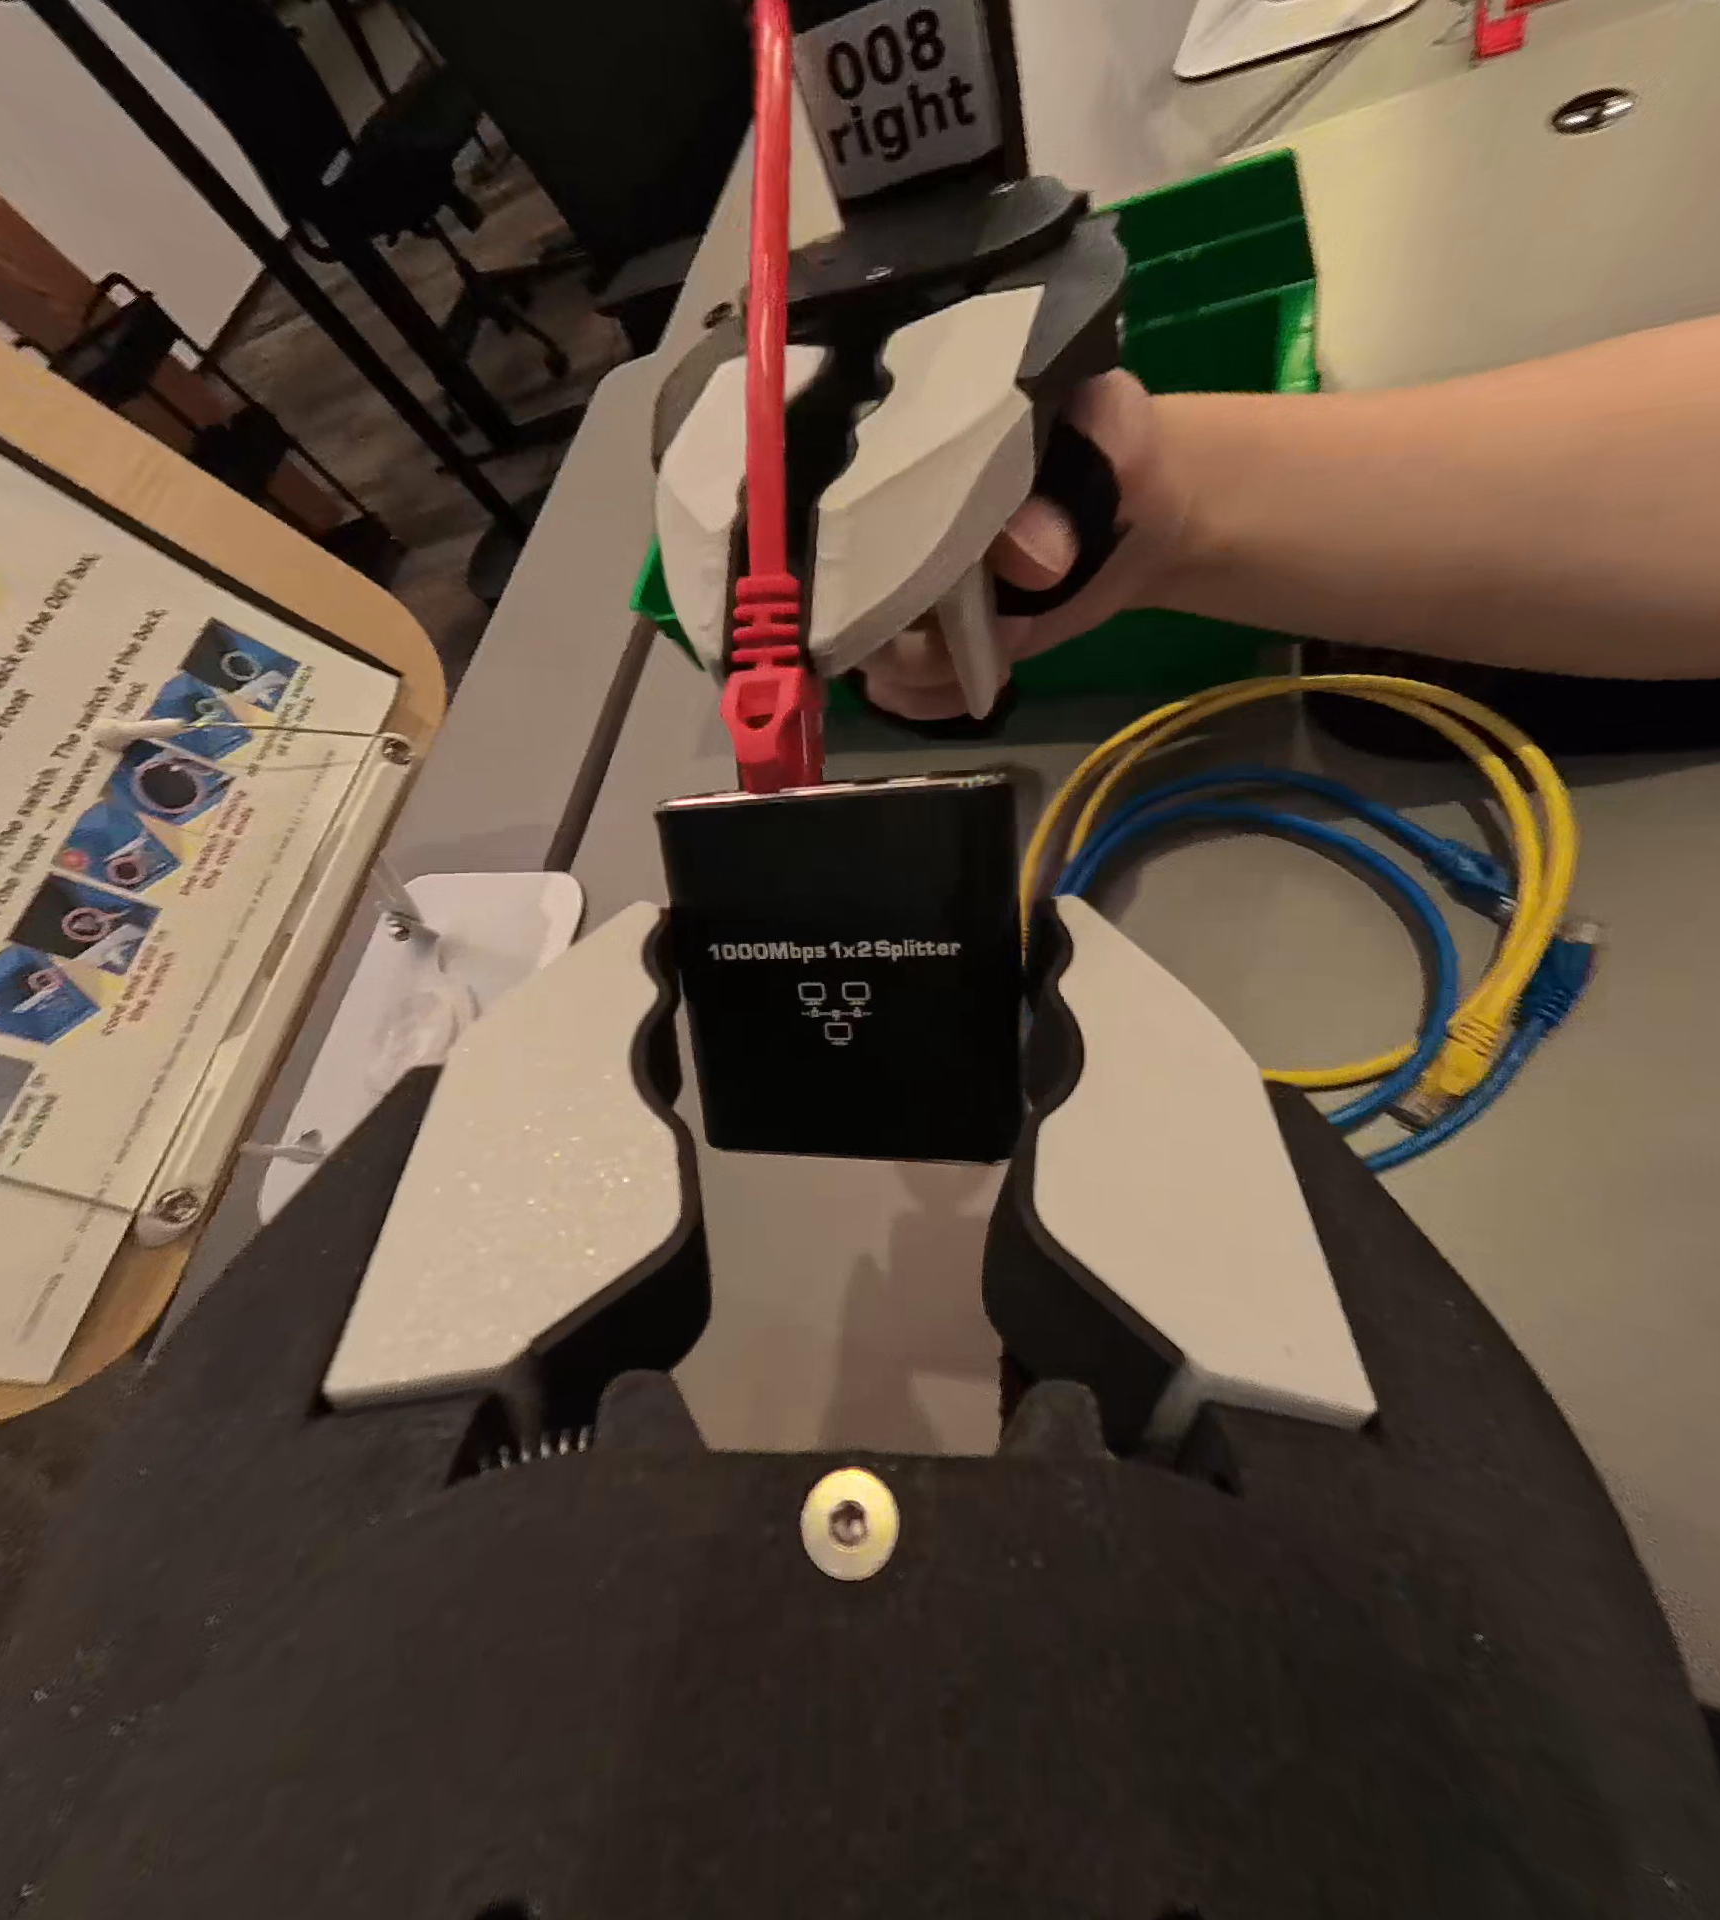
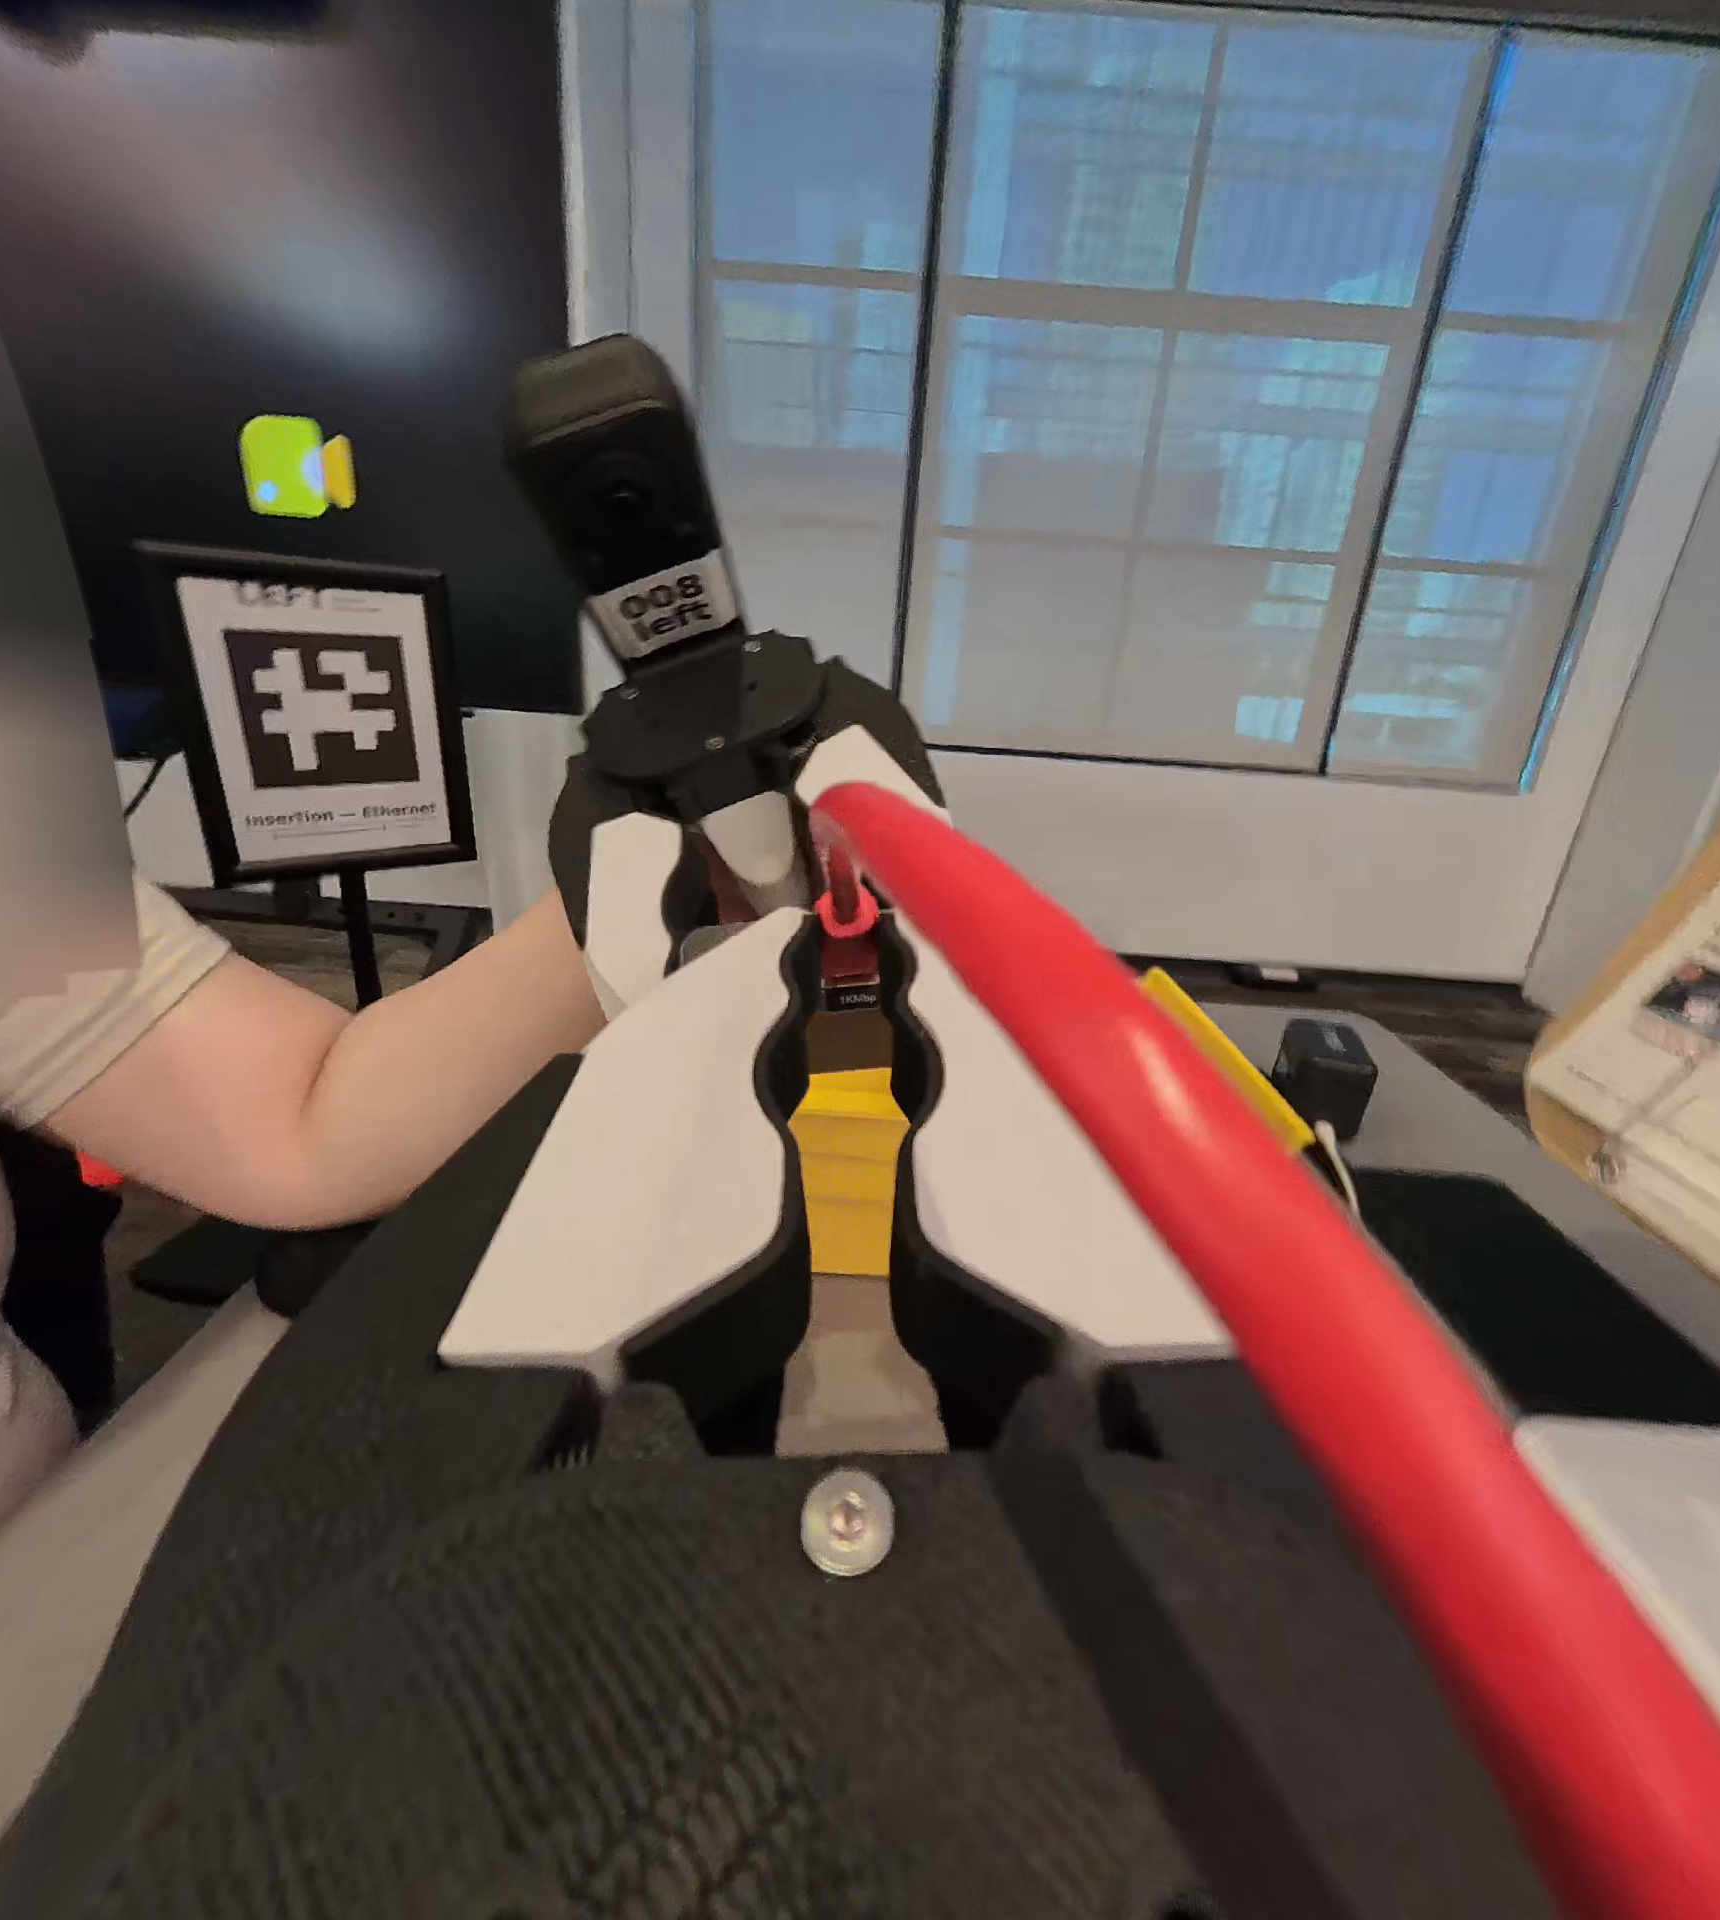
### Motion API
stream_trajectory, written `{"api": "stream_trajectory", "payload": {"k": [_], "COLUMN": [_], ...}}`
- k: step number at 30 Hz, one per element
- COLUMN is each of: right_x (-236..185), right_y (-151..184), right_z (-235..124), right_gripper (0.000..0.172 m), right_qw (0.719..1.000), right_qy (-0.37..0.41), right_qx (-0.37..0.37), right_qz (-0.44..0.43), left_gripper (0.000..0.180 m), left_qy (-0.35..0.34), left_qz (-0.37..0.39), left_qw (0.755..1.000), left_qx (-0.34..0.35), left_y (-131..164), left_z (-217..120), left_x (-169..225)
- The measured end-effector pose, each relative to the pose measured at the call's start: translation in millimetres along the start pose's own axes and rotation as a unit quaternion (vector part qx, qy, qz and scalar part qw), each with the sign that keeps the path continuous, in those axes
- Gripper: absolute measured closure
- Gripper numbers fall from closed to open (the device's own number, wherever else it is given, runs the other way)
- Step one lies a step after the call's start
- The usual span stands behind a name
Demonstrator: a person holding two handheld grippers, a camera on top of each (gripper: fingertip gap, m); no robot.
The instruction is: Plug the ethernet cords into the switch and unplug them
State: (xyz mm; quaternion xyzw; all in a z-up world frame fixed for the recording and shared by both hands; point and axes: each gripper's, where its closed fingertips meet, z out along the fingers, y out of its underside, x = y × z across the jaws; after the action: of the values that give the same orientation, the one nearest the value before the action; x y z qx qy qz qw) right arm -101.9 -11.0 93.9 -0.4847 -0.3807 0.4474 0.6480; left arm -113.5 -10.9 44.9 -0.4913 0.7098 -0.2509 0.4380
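Observation:
In the left wrist view my left gripper (image 1: 848, 977) is shut on the black switch (image 1: 840, 914), with a pad pressed on each side, holding it above the grey table (image 1: 1458, 1299). My right gripper (image 1: 778, 655) comes in from the far side, shut on the boot of the red ethernet cord (image 1: 768, 312). The red plug (image 1: 773, 727) sits in the left port of the switch's far face. In the right wrist view my right gripper (image 2: 840, 925) is closed on the red plug (image 2: 840, 914), with the switch (image 2: 851, 997) just below it. The red cord (image 2: 1199, 1143) loops back past the camera.
A yellow cord (image 1: 1521, 831) and a blue cord (image 1: 1355, 831) lie coiled on the table to the right. A green bin (image 1: 1220, 312) stands behind the right gripper. An instruction board (image 1: 108, 883) lies at the left. A yellow bin (image 2: 845, 1174) shows below the right fingers. There is about 5 cm between the tips of the two grippers.

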Motion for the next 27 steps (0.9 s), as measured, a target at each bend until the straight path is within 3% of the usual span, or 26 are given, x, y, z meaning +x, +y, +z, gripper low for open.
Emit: {"api": "stream_trajectory", "payload": {"k": [1,4,8,10,12,17,24,27], "right_x": [8.9,38.2,67.6,59.6,38.7,-2.4,-62.0,-70.3], "right_y": [2.5,17.3,80.7,105.9,115.5,117.5,78.5,73.2], "right_z": [0.1,-1.7,-21.0,-26.6,-26.5,-46.2,-85.2,-107.9], "right_gripper": [0.161,0.152,0.153,0.157,0.160,0.157,0.150,0.146], "right_qw": [0.999,0.987,0.933,0.891,0.870,0.850,0.858,0.855], "right_qy": [0.020,0.101,0.193,0.172,0.110,0.070,-0.005,0.005], "right_qx": [-0.011,-0.047,-0.170,-0.221,-0.259,-0.401,-0.468,-0.485], "right_qz": [0.033,0.119,0.251,0.358,0.404,0.334,0.212,0.183], "left_gripper": [0.117,0.117,0.117,0.118,0.118,0.118,0.118,0.118], "left_qy": [-0.015,-0.030,-0.069,-0.091,-0.095,-0.089,-0.071,-0.050], "left_qz": [-0.007,-0.056,-0.116,-0.134,-0.141,-0.104,-0.093,-0.120], "left_qw": [1.000,0.995,0.974,0.961,0.950,0.926,0.915,0.911], "left_qx": [-0.006,-0.073,-0.180,-0.224,-0.262,-0.353,-0.385,-0.391], "left_y": [2.3,25.1,65.8,83.9,98.3,125.7,153.4,167.4], "left_z": [2.9,11.5,22.0,28.8,37.1,61.2,99.4,107.1], "left_x": [-6.2,-19.7,-35.3,-41.1,-40.6,-26.0,-8.6,-1.8]}}
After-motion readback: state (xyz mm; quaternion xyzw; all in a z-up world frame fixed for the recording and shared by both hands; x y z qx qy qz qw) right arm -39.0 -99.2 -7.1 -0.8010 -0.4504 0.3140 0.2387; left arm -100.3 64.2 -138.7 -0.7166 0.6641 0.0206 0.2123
